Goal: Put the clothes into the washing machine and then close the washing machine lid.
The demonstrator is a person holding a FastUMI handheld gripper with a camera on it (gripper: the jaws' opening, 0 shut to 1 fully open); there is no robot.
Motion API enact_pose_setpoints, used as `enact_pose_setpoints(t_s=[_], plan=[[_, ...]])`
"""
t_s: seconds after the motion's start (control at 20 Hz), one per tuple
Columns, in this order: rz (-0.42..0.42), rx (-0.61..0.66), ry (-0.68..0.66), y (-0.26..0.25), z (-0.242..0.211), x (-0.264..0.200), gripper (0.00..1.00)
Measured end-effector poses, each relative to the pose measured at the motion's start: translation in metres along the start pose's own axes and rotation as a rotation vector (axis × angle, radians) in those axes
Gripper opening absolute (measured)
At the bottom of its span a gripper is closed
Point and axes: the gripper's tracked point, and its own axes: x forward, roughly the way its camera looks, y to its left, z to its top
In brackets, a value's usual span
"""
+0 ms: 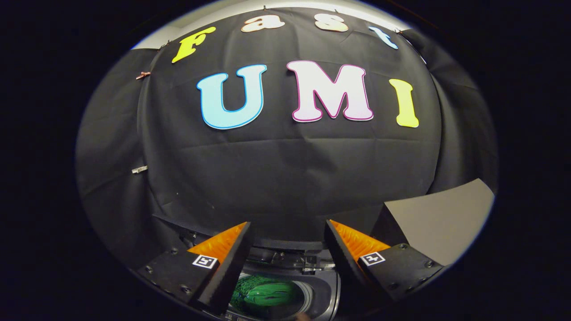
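Observation:
My gripper (287, 229) is open, its two fingers spread wide with nothing between them. Below and between the fingers lies the washing machine's top opening (312, 285), dark-rimmed and uncovered. A green garment (265, 294) lies inside the drum, low between the fingers. The gripper hovers above the machine and points toward the booth's black cloth wall beyond. I cannot make out the machine's lid.
The black cloth wall (285, 169) hangs close behind the machine. A grey flat panel (441, 218) stands beyond the right finger. Small clips (139, 169) pin the cloth left of the fingers.

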Motion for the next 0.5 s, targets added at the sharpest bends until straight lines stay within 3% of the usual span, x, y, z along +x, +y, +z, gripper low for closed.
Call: enact_pose_setpoints(t_s=[0.5], plan=[[0.004, -0.027, 0.166, 0.012, -0.071, -0.052, 0.99]])
